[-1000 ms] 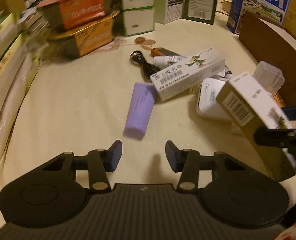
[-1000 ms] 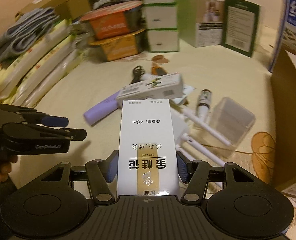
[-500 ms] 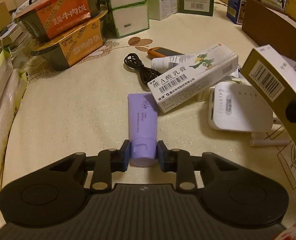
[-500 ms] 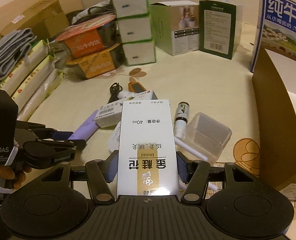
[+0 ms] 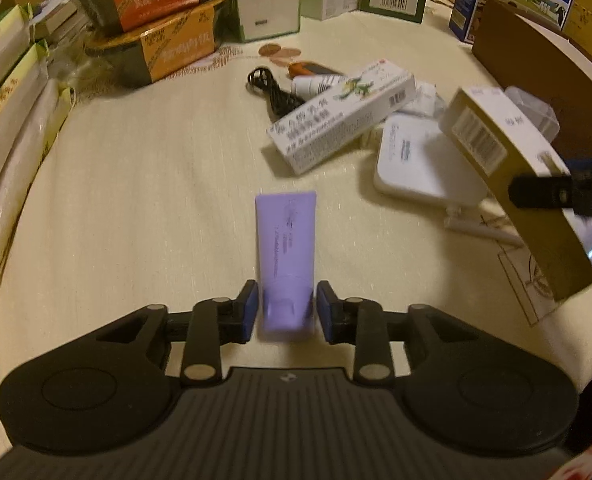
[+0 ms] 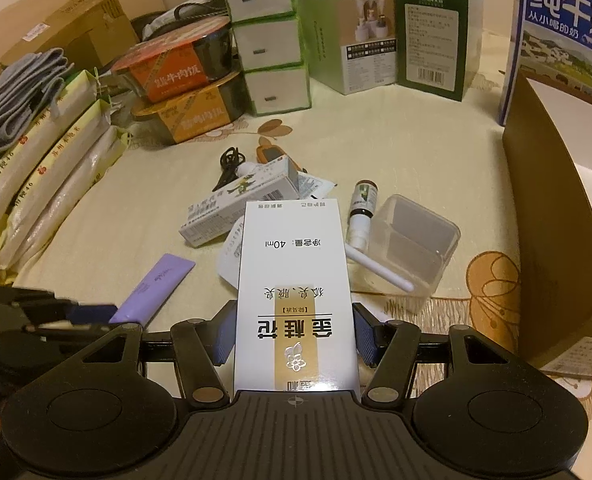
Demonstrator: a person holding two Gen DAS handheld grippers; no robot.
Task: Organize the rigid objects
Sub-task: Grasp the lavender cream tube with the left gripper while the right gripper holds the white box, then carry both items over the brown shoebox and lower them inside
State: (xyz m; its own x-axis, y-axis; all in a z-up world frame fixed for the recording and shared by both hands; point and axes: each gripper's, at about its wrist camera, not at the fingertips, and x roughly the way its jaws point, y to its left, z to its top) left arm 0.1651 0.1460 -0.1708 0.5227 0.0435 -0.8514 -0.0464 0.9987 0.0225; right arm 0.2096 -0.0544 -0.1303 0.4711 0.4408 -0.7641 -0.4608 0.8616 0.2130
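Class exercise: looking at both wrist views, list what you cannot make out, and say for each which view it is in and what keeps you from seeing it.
- Purple tube, left view: print blurred; cap end shadowed between the left gripper pads, so contact is unclear.
- White flat device, left view: partly covered by the white-and-gold box.
- Right gripper, right view: that box hides whatever lies beneath.
- Milk carton, right view: cut by the frame edge.

Lilac tube (image 5: 286, 248): flat on cream cloth, cap end toward camera, crimped end away, apart from pile. White-gold carton (image 6: 294, 300): lifted off cloth, tilted, print upside down. White carton with green bird print (image 5: 341, 114): lying slanted atop pile. White router (image 5: 419, 160), small dropper bottle (image 6: 363, 210), clear plastic tub (image 6: 409, 246): lying in the same pile.
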